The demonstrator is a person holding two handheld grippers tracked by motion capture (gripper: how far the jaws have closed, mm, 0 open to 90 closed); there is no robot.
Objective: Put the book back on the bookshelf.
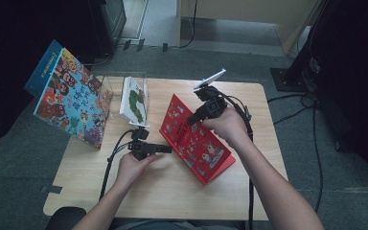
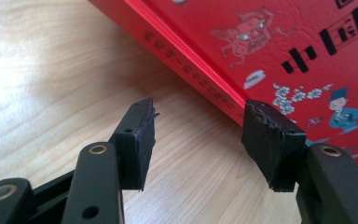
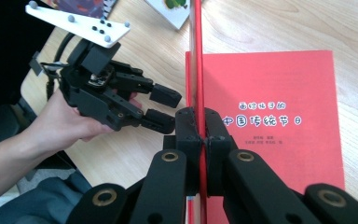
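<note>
Pinching the red book's (image 1: 196,139) lifted front cover (image 3: 196,70), the right gripper (image 1: 191,120) holds it on edge above the table (image 1: 182,191). Just beside its spine, the left gripper (image 2: 198,135) gapes, nothing between its jaws. Behind stand a colourful picture book (image 1: 72,100) and a white book (image 1: 134,98). Chinese lettering marks the red book; too small to read.

Book (image 1: 196,139) right of gripper (image 1: 165,150) (on table (image 1: 163,191)).

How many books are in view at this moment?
3: a red book on the table's middle, its cover lifted by the right tool; a white book upright in the clear box; a big colourful book leaning at the left. More may be hidden.
</note>
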